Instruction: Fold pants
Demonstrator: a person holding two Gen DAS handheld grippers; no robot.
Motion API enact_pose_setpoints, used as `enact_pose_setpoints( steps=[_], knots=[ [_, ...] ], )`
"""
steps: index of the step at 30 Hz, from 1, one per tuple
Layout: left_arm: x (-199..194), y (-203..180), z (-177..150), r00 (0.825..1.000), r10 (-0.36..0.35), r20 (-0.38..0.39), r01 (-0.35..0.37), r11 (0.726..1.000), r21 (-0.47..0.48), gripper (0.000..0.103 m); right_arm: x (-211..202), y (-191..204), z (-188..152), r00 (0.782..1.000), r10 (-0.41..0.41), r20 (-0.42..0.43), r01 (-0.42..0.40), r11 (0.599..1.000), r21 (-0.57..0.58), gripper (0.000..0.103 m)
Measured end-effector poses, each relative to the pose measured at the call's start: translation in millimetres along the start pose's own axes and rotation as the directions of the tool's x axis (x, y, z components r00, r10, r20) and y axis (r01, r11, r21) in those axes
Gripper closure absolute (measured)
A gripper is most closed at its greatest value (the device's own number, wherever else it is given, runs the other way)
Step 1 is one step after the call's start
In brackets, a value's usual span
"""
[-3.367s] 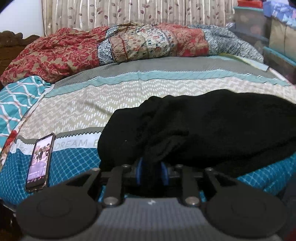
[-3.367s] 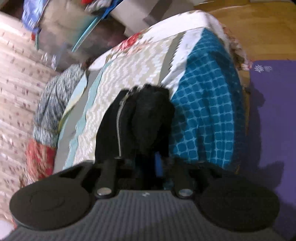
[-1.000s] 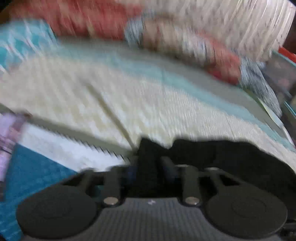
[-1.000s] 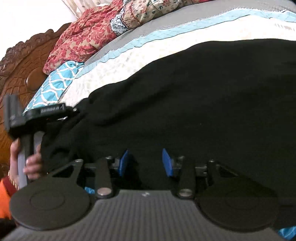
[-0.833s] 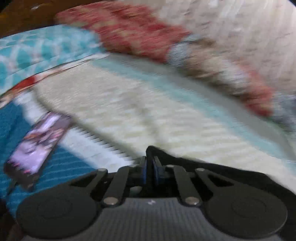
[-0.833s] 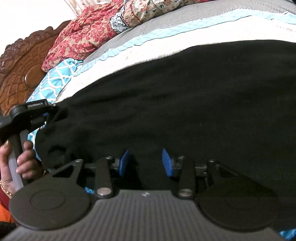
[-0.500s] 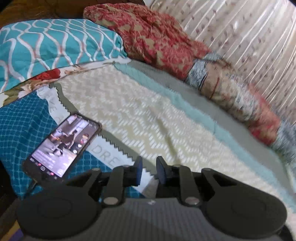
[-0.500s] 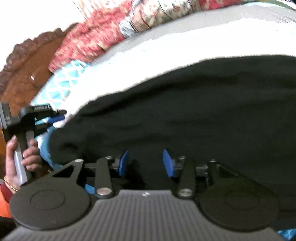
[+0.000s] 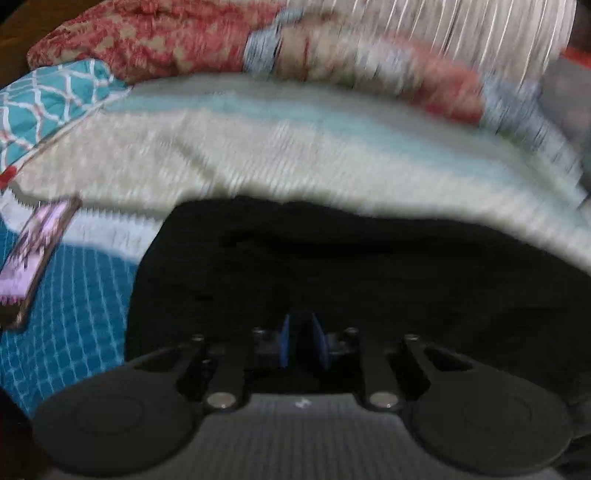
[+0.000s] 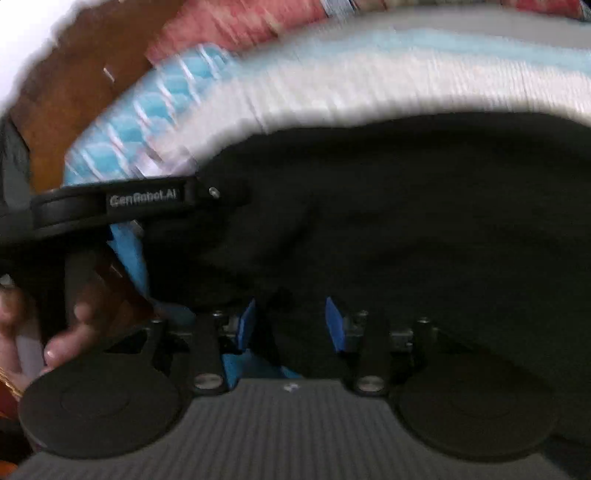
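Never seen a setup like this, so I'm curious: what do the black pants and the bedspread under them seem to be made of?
The black pants look like soft, matte knit or fleece: no sheen, and they slump in rounded folds. The bedspread looks like printed woven cotton, flat bands of cream, pale blue and teal, though motion blur hides its texture.

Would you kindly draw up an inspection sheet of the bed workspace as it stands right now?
Surface: patterned bedspread, blurred by motion.
Job's things: black pants spread across the near edge.
Clutter: phone, screen lit, left of the pants.
Grippers: left gripper nearly closed, dark cloth between its pads, grip unclear; right gripper open over the pants.
Cables: nothing seen.
Surroundings: red quilt, teal pillow, curtain, wooden headboard.
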State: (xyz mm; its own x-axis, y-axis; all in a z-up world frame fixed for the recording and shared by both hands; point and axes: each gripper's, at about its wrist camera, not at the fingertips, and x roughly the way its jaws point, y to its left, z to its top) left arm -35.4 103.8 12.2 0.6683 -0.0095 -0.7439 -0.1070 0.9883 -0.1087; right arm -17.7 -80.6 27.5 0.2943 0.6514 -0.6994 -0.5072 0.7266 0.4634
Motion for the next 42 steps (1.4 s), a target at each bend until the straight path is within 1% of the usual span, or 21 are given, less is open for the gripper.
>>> enact_pose_setpoints(
  steps=[2,6,8,9,10,12,17,20,23,24,26,27,29,31,34,35,37,38,39,40,42],
  knots=[
    [-2,1,0,1.000,0.006,0.025,-0.006,1.000,0.020,0.093,-11,-4,6,1.000,0.007,0.026,-0.007,1.000,0.013,0.059],
    [-9,10,13,1.000,-0.027,-0.007,0.027,0.998,-0.049,0.092,-47,-20,7,0.991,-0.032,0.129,0.031,0.999,0.007,0.059],
    [-24,5,13,0.999,-0.049,0.021,0.050,0.997,-0.063,0.082,-66,-37,4,0.983,-0.062,0.173,0.053,0.997,0.055,0.059],
    [-30,-1,14,0.998,-0.052,0.046,0.054,0.997,-0.048,0.073,-74,-47,2,0.978,-0.086,0.192,0.071,0.994,0.084,0.059],
    [-33,-8,15,0.997,-0.051,0.064,0.053,0.998,-0.031,0.069,-81,-53,-1,0.971,-0.114,0.208,0.093,0.990,0.108,0.059],
    [-33,-18,19,0.995,-0.067,0.073,0.067,0.998,0.001,0.069,-97,-71,-8,0.955,-0.172,0.243,0.133,0.977,0.168,0.058],
    [-11,-34,17,0.998,-0.059,-0.014,0.059,0.998,0.016,0.069,-139,-113,-28,0.908,-0.286,0.305,0.185,0.930,0.318,0.058],
    [-1,-37,12,0.999,-0.006,-0.046,0.008,0.999,0.043,0.068,-157,-127,-45,0.883,-0.352,0.312,0.228,0.900,0.371,0.058],
    [2,-36,12,0.997,0.010,-0.074,-0.006,0.999,0.042,0.069,-168,-153,-67,0.857,-0.466,0.220,0.330,0.824,0.460,0.059],
    [-1,-37,13,0.997,0.011,-0.080,-0.008,0.999,0.038,0.068,-171,-162,-74,0.856,-0.481,0.191,0.340,0.801,0.492,0.060],
    [-12,-41,19,0.997,-0.010,-0.080,0.012,1.000,0.020,0.066,-186,-169,-89,0.858,-0.454,0.243,0.271,0.799,0.536,0.061],
    [-17,-44,21,0.997,-0.039,-0.070,0.040,0.999,0.018,0.064,-195,-168,-96,0.844,-0.458,0.278,0.254,0.799,0.546,0.061],
    [-30,-58,24,0.995,-0.096,-0.036,0.098,0.994,0.050,0.058,-219,-169,-111,0.790,-0.500,0.354,0.246,0.788,0.564,0.061],
    [-38,-79,26,0.993,-0.119,-0.005,0.118,0.987,0.112,0.055,-244,-177,-127,0.728,-0.558,0.399,0.239,0.752,0.615,0.061],
    [-35,-108,25,0.988,-0.150,-0.019,0.151,0.972,0.179,0.054,-286,-195,-149,0.614,-0.670,0.418,0.256,0.670,0.697,0.060],
    [-32,-115,24,0.988,-0.154,-0.032,0.157,0.969,0.189,0.055,-300,-203,-157,0.567,-0.713,0.412,0.264,0.631,0.729,0.059],
    [-26,-127,22,0.984,-0.165,-0.066,0.175,0.965,0.198,0.055,-319,-214,-166,0.491,-0.779,0.390,0.276,0.564,0.779,0.057],
    [-23,-132,20,0.982,-0.169,-0.079,0.182,0.962,0.202,0.054,-326,-221,-171,0.455,-0.807,0.375,0.282,0.530,0.799,0.053],
    [-21,-137,19,0.981,-0.170,-0.090,0.186,0.960,0.209,0.054,-334,-230,-173,0.426,-0.831,0.359,0.289,0.501,0.816,0.051],
    [-20,-141,17,0.981,-0.169,-0.096,0.187,0.958,0.218,0.054,-337,-236,-171,0.409,-0.843,0.349,0.295,0.484,0.824,0.050],
    [-18,-150,15,0.981,-0.159,-0.109,0.181,0.955,0.233,0.053,-343,-252,-163,0.391,-0.857,0.337,0.327,0.471,0.819,0.050]
  ],
)
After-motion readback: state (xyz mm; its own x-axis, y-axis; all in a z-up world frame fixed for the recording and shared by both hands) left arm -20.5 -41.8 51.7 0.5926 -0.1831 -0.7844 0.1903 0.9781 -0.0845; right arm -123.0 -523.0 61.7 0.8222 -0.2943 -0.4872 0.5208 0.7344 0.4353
